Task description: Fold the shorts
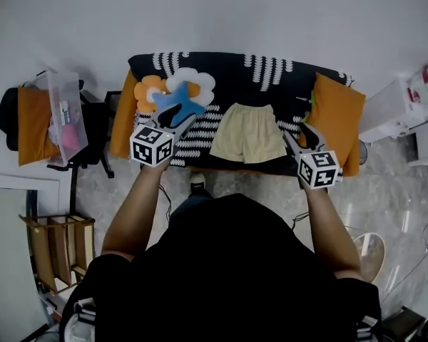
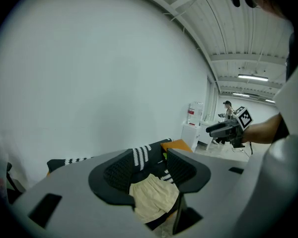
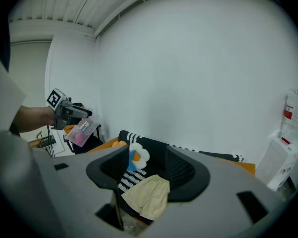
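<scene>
Left fingers (image 2: 115, 173) spread wide, nothing pinched; hung at 9 o'clock of shorts (image 1: 248, 132), clear of them. Right fingers (image 3: 183, 170) spread likewise, empty, at 3 o'clock, near shorts' edge. Shorts pale yellow, lay flat and unfolded near front edge of counter (image 1: 271, 73) under black, white-dashed cloth, waistband toward 12 o'clock. Flower cushion (image 1: 189, 84) sat farther off at 10 o'clock of shorts. Orange pad (image 1: 340, 112) lay past right fingers.

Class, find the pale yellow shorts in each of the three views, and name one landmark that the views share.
Head view: shorts at picture centre, just above the middle.
Left gripper view: shorts low centre.
Right gripper view: shorts low centre.
Shared landmark: the striped cloth under the shorts.
</scene>
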The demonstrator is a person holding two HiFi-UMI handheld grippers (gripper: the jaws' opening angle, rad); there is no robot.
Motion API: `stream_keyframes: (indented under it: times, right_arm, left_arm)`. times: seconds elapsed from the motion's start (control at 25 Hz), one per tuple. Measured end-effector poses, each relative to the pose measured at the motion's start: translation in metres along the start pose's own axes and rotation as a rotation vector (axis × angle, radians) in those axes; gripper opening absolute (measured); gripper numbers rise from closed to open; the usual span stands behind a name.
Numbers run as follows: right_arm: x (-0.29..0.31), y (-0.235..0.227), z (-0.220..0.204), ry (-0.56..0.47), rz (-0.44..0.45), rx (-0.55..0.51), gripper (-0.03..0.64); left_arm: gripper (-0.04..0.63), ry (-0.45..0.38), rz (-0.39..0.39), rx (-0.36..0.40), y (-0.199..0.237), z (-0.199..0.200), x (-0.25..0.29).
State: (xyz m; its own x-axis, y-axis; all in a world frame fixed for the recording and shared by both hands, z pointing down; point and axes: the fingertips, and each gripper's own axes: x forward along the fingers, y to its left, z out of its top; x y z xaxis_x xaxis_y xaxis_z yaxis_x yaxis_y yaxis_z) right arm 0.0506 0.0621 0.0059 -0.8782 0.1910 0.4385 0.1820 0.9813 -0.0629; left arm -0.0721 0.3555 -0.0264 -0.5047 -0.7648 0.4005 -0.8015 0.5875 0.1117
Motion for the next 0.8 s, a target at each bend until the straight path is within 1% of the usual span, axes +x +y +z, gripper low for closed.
stream_keyframes:
  times: [0.2,0.36,0.64,0.8]
  right_arm:
    - [0.05,0.016,0.014,0.013,-0.04,0.008,0.239]
    - [0.084,0.023,0.018,0.026,-0.097,0.035,0.241]
    - [0.128,0.022,0.033,0.06,-0.199,0.085,0.244]
    - [0.144,0.022,0.035,0.076,-0.267,0.124,0.244]
  left_arm:
    - [0.229,0.014,-0.043,0.014,0.063,0.012,0.024]
    - [0.229,0.027,-0.093,0.024,0.11,0.02,0.051]
    - [0.229,0.075,-0.21,0.044,0.166,0.036,0.105]
    - [0.229,0.104,-0.284,0.065,0.188,0.041,0.133]
